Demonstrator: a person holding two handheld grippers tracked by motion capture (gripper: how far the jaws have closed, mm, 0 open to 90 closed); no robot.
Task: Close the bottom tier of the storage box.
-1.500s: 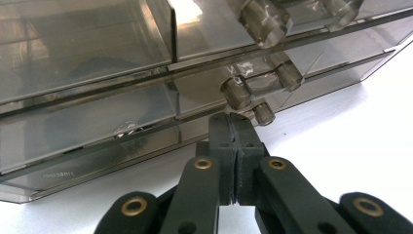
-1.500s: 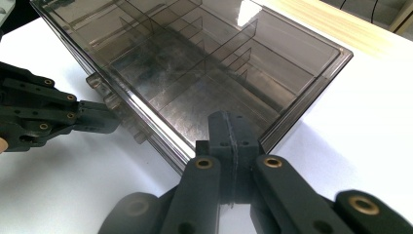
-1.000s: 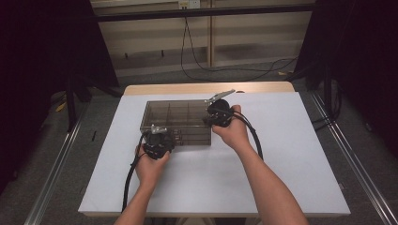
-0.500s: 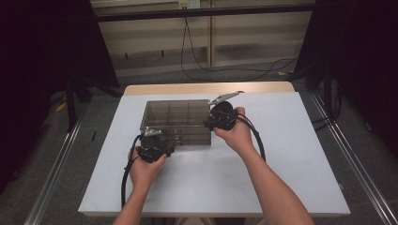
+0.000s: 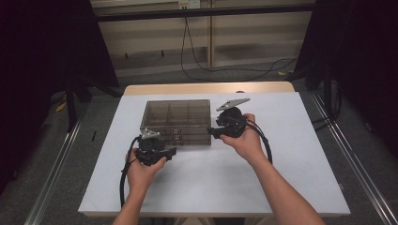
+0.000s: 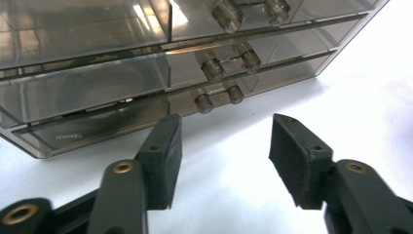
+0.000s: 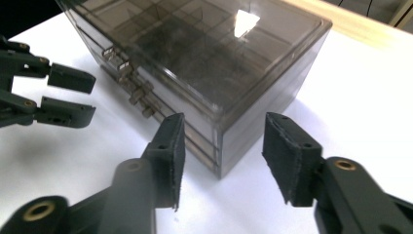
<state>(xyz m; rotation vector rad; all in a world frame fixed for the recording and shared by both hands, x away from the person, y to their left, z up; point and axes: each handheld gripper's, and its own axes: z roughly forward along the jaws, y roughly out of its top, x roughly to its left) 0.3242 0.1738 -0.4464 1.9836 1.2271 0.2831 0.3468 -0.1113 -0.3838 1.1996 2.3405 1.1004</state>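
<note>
High view: the smoky drawer box [image 5: 176,123] sits mid-counter [image 5: 291,178]. My left gripper [image 5: 172,151] hovers just before its front, jaws released. My right gripper [image 5: 212,132] waits at its right front corner, jaws spread, gripping nothing.

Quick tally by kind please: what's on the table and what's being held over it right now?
Smoky clear drawer box: 1
White table: 1
Claws, both open: 2, left claw and right claw
Hands: 2, left hand and right hand
Total: 6
</note>
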